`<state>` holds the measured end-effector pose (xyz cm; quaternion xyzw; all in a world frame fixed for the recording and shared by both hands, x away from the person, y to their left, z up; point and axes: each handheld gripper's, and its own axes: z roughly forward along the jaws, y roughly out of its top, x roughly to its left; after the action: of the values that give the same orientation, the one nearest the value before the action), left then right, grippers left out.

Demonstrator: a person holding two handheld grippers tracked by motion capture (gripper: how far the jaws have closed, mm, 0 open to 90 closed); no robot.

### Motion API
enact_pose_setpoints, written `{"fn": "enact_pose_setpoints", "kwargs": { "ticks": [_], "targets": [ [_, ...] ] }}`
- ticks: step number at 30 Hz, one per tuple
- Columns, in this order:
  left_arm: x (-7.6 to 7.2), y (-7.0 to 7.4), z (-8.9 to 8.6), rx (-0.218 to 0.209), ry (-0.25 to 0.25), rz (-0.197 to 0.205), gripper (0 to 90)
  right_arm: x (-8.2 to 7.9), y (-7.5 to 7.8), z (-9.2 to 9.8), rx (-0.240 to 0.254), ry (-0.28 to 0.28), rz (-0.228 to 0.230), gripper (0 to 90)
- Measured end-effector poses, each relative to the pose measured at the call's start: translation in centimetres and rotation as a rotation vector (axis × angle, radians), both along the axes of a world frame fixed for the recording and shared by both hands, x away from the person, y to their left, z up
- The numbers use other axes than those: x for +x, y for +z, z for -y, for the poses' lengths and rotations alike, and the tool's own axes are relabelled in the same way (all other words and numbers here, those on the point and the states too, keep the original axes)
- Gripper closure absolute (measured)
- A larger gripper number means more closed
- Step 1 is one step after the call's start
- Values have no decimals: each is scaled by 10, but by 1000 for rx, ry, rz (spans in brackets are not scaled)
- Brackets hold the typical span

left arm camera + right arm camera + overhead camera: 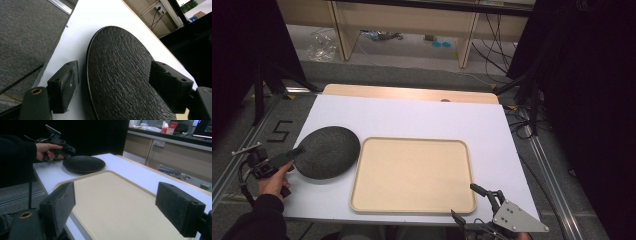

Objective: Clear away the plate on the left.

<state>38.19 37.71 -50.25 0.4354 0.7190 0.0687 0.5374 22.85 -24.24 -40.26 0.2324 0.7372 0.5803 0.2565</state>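
A dark, rough-textured round plate lies on the left of the white table. A bare beige tray rests just right of it. My left gripper is at the plate's left rim, tilted. One jaw sits over the plate and the other outside the rim above the table, with a gap at the pads, so it is open. My right gripper hovers open at the tray's near right corner, holding nothing.
The table's left edge runs close beside the plate, with grey carpet below. Metal floor rails flank the table. Black curtains stand on both sides and cables lie at the right. A wooden desk frame stands behind.
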Motion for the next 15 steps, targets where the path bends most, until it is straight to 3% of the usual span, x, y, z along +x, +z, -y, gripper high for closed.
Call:
{"fn": "enact_pose_setpoints", "kwargs": {
  "ticks": [1,3,7,13,15],
  "targets": [
    [1,-1,0,-5,-3,1,241,-2,2,2,-35,-10,-22,173],
    [2,-1,2,-3,-5,-9,243,0,0,0,0,1,-1,173],
    [4,-3,4,2,-22,-18,250,-2,1,1,-22,-9,-12,175],
    [7,-8,9,-31,-51,-39,287,-1,0,0,-23,6,-4,175],
    [6,-10,10,-53,-29,-34,301,-2,1,0,-34,-1,-14,176]
  ]
}}
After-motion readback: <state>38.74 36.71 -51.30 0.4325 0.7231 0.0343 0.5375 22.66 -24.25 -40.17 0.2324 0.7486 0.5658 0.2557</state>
